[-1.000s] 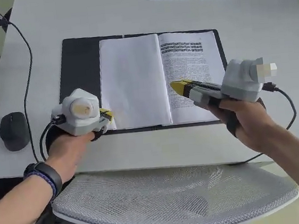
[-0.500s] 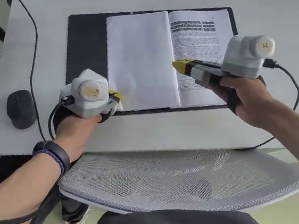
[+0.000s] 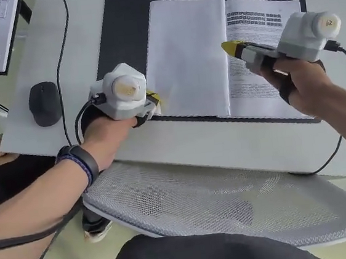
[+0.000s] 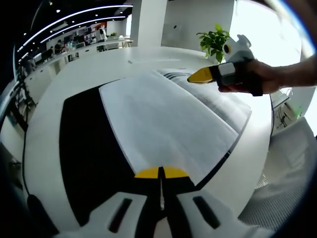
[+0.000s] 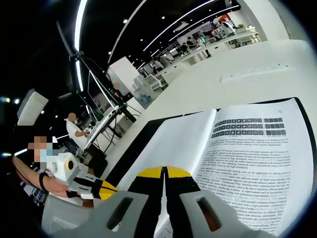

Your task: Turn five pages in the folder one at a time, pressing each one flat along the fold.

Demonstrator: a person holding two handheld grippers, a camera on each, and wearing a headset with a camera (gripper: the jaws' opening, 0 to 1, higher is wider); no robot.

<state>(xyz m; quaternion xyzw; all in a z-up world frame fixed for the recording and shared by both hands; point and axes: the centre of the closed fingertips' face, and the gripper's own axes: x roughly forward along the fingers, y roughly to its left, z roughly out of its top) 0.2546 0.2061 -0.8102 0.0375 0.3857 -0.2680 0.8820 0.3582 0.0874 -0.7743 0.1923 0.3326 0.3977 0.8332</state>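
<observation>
While the right gripper (image 3: 234,48), yellow-tipped jaws closed and empty, noses up to the centre fold (image 3: 228,80) of the open black folder (image 3: 119,30) on the white desk (image 3: 88,27), a crease running straight away from the person, the left gripper (image 3: 154,100), also closed, rests at the near corner of the blank white page (image 3: 187,54).

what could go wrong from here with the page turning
The left gripper sits shut at the bottom corner of the blank page; sliding there may crease that corner rather than flatten the fold. The right gripper is shut over the printed page near the fold; its tips might scuff the sheet or catch more than one.
</observation>
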